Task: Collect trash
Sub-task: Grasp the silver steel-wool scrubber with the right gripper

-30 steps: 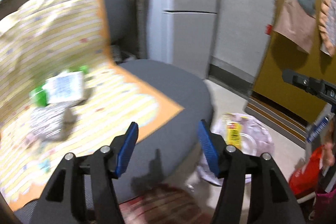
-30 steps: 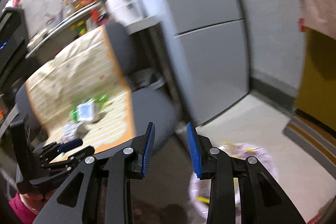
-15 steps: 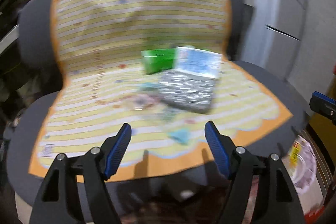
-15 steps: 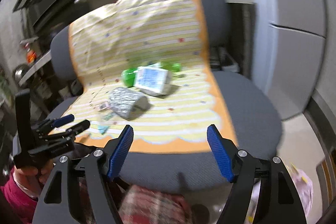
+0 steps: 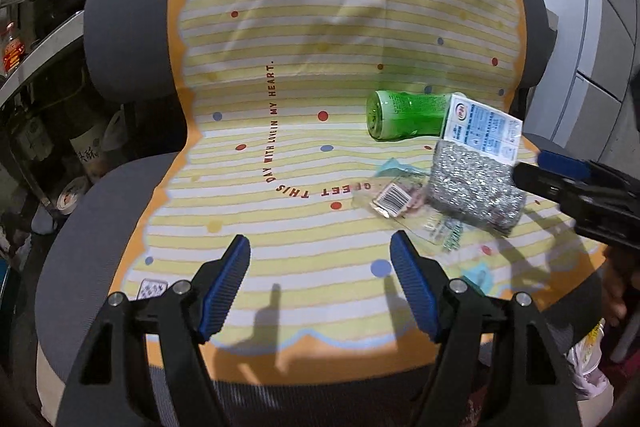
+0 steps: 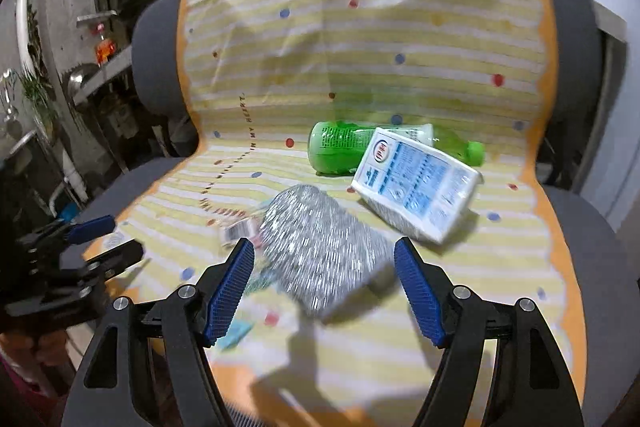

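Note:
Trash lies on a striped yellow cloth (image 5: 304, 75) over a grey chair: a green bottle (image 5: 404, 114) on its side, a white and blue carton (image 5: 482, 133), a silver foil packet (image 5: 474, 189) and a clear barcode wrapper (image 5: 394, 199). My left gripper (image 5: 322, 285) is open and empty, over bare cloth left of the trash. My right gripper (image 6: 326, 289) is open, its jaws on either side of the silver packet (image 6: 324, 251), without touching it. The bottle (image 6: 340, 147) and carton (image 6: 416, 185) lie beyond it.
The grey chair (image 5: 100, 211) has shelves with clutter (image 5: 36, 39) at its left and a grey cabinet (image 5: 608, 27) at its right. A plastic bag (image 5: 586, 367) lies on the floor at lower right. Small scraps (image 5: 152, 289) rest on the cloth's front.
Both grippers swung from the floor and cabinet toward the chair seat. The right gripper opened wide and came close around the silver packet. The left stayed open.

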A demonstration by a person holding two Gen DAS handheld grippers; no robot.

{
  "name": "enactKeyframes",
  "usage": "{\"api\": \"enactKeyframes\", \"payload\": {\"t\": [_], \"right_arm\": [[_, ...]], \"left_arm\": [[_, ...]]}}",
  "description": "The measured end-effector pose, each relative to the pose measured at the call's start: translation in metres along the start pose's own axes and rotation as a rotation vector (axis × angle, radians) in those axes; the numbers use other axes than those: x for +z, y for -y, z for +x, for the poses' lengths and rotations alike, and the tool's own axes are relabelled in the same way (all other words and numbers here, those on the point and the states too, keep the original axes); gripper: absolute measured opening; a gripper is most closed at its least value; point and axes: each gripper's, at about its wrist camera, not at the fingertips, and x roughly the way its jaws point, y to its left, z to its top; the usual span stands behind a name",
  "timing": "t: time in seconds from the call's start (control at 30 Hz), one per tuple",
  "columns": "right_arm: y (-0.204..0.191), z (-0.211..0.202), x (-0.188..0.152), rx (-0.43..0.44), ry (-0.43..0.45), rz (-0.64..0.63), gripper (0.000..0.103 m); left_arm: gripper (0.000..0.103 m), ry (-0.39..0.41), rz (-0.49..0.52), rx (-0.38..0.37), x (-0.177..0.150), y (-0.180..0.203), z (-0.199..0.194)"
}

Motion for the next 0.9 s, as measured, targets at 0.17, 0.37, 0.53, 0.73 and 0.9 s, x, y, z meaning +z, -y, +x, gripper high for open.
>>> {"api": "enactKeyframes", "payload": {"t": [0.17, 0.37, 0.53, 0.73, 0.9], "right_arm": [[0.014, 0.038, 0.010, 0.030, -0.078, 0.011, 0.076], [0.005, 0.033, -0.003, 0.095, -0.144, -0.046, 0.061], [-0.007, 0.001, -0.017, 0.061, -0.103, -0.086, 0.012], [0.004, -0.072, -0.020, -0.039, 0.063, 0.032, 0.010], [0.021, -0.118, -0.040, -0.169, 0.117, 0.108, 0.010]], "left_arm": [[0.071, -0.013, -0.011, -0.002, 0.003, -0.002, 0.013], [0.071, -0.024, -0.026, -0.031, -0.002, -0.006, 0.012], [0.071, -0.024, -0.029, -0.058, -0.004, -0.002, 0.006], [0.071, -0.021, 0.011, -0.102, -0.004, 0.019, 0.001], [0.072, -0.048, 0.046, -0.145, 0.003, 0.052, 0.010]]}}
